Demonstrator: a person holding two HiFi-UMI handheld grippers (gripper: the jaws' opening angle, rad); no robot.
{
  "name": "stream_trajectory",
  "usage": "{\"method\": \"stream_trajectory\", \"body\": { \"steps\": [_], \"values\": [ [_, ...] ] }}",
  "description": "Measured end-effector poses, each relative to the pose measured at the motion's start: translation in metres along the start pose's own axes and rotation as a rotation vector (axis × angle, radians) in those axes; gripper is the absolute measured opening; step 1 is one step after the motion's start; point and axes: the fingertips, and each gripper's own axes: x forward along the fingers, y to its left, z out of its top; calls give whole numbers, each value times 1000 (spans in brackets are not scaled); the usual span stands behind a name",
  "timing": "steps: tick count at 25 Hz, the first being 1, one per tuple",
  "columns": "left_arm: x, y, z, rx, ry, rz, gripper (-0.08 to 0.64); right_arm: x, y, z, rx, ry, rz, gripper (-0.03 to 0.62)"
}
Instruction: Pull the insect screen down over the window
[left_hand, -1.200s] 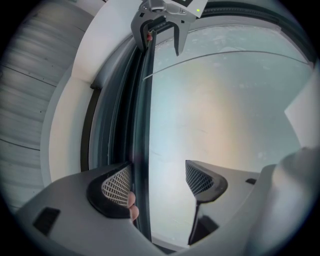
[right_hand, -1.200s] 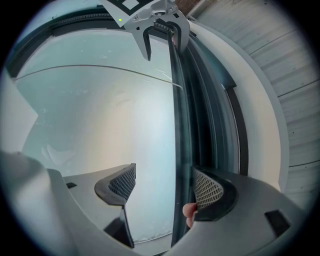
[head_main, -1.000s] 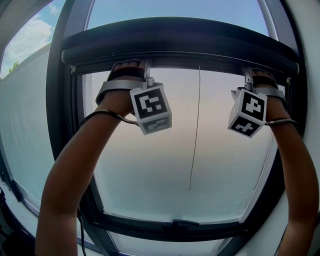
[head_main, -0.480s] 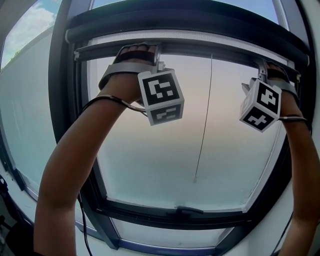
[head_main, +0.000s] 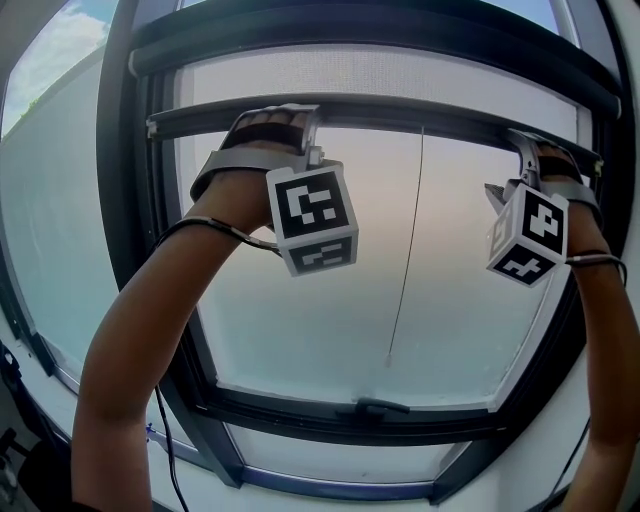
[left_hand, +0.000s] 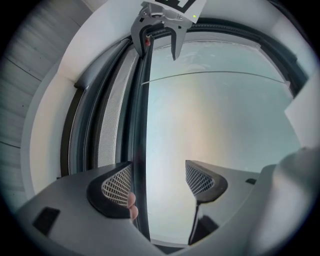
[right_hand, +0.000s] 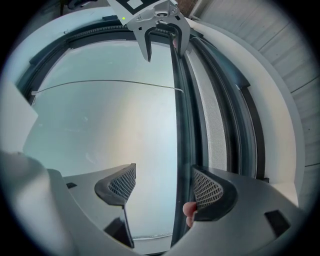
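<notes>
The insect screen's dark bottom bar (head_main: 400, 112) hangs a little below the cassette (head_main: 380, 30), with a strip of grey mesh (head_main: 400, 72) showing above it. My left gripper (head_main: 308, 120) stands open at the bar's left part, and my right gripper (head_main: 522, 146) stands open at its right end. In the left gripper view the bar (left_hand: 137, 125) runs between the wide-apart jaws of the left gripper (left_hand: 157, 182), close to the left pad (left_hand: 117, 184). In the right gripper view the bar (right_hand: 181, 125) lies against the right pad (right_hand: 206, 190) of the right gripper (right_hand: 165, 185).
A thin pull cord (head_main: 405, 250) hangs from the bar's middle down to near the window handle (head_main: 375, 407). The dark window frame (head_main: 125, 250) closes in both sides. Frosted glass (head_main: 330, 320) lies behind. A cable (head_main: 165, 440) trails from the left arm.
The bottom bar has come down away from the cassette, and mesh now shows above it. Both grippers have dropped with the bar.
</notes>
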Motion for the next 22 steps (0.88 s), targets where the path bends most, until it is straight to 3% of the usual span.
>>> {"method": "stream_trajectory", "body": {
  "steps": [9,17,22],
  "values": [
    [-8,-22,4,-3,1,-51,316,-8,21,-1,13,16,24,330],
    [-12,-32,1,1,-8,-44,316,-11,32,1,23,14,29,330],
    [-22,-54,2,-11,-27,-89,316,-17,53,3,32,-1,36,330]
  ]
}}
